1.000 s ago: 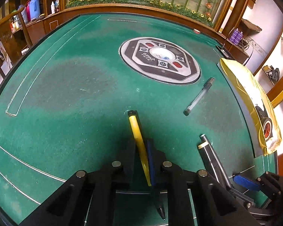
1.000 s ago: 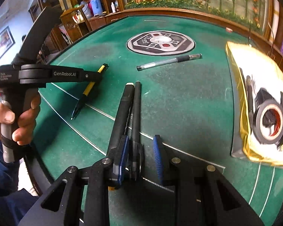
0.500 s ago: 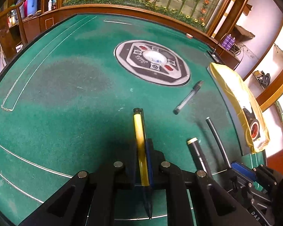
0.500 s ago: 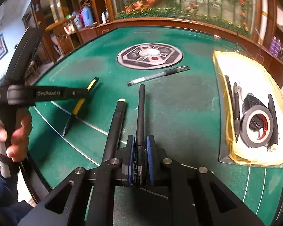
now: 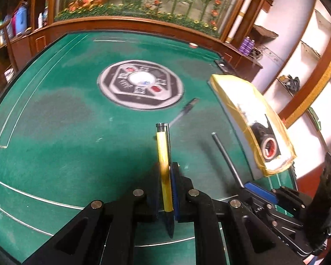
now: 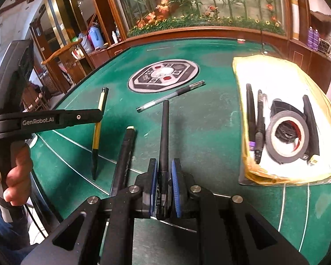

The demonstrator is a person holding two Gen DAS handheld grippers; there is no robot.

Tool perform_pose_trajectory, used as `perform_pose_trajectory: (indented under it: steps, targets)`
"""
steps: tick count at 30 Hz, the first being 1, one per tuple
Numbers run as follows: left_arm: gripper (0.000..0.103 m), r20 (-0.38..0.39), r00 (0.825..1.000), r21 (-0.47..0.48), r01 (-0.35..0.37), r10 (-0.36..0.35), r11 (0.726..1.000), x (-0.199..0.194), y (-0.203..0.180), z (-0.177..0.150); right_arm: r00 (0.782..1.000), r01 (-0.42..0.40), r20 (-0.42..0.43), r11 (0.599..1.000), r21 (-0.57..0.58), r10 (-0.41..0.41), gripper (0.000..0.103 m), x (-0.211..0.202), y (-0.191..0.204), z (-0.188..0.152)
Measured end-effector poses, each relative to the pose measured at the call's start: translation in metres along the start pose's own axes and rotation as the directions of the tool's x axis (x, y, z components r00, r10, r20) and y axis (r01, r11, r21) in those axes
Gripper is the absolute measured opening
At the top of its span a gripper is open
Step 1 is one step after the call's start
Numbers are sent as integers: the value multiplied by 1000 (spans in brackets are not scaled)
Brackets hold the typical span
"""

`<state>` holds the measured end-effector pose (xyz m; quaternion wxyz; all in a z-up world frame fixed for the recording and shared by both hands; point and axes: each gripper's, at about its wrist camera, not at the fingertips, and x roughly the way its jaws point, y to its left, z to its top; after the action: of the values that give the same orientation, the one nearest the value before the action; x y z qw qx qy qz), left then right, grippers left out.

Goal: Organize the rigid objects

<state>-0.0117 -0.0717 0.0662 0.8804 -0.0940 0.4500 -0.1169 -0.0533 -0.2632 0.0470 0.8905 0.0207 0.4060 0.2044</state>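
Between your left claw's [image 5: 165,190] pads sits the yellow pen [image 5: 163,154], pinched near its tip; your right claw [image 6: 164,185] pinches the black pen [image 6: 164,137] at its lower end. Both look light, stiff and slick, so grip mid-barrel. Left of the yellow tray [image 6: 240,77], two more pens lie on the bench [image 6: 209,132].

Tape roll [image 6: 286,137] in tray [image 6: 275,70], right of capped pen [image 6: 172,96] on table [image 6: 209,121]
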Motion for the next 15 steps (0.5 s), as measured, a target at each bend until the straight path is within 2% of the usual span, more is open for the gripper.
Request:
perform_pose_trajectory:
  steps: [15]
  targets:
    - [5,-14,994,144,106,-105,984,1,-95,26,994,10,110,994,111,-22,12,-43,-52,0]
